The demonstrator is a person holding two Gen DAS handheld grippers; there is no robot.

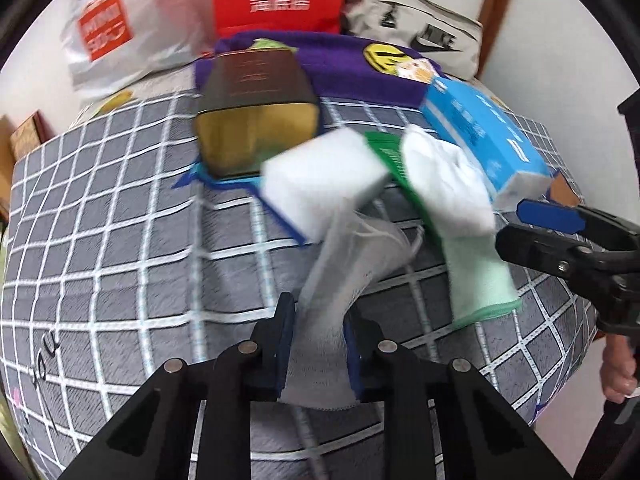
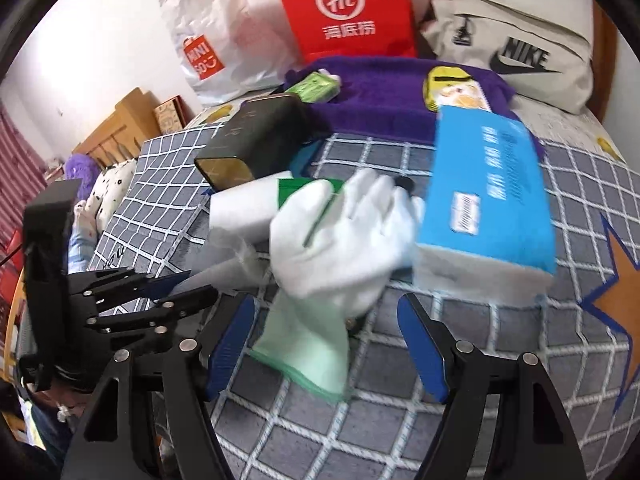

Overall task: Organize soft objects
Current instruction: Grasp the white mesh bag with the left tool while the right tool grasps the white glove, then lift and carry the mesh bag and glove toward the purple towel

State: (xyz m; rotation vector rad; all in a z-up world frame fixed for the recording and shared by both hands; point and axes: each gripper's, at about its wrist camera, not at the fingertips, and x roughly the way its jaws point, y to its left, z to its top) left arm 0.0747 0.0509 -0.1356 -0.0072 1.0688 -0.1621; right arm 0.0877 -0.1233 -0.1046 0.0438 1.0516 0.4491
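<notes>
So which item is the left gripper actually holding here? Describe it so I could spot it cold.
Start at the grey checked blanket covering the bed, then find the cluster near its middle: white sponge block, white glove and blue box. Trailing from that cluster toward the camera is a thin white mesh cloth, pinched by the left gripper. Unlike its neighbours, it is see-through and limp.

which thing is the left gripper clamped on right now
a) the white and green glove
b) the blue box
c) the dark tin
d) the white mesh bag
d, in the left wrist view the left gripper has its jaws closed on the white mesh bag, while the glove, blue box and dark tin lie apart on the checked bedspread.
</notes>
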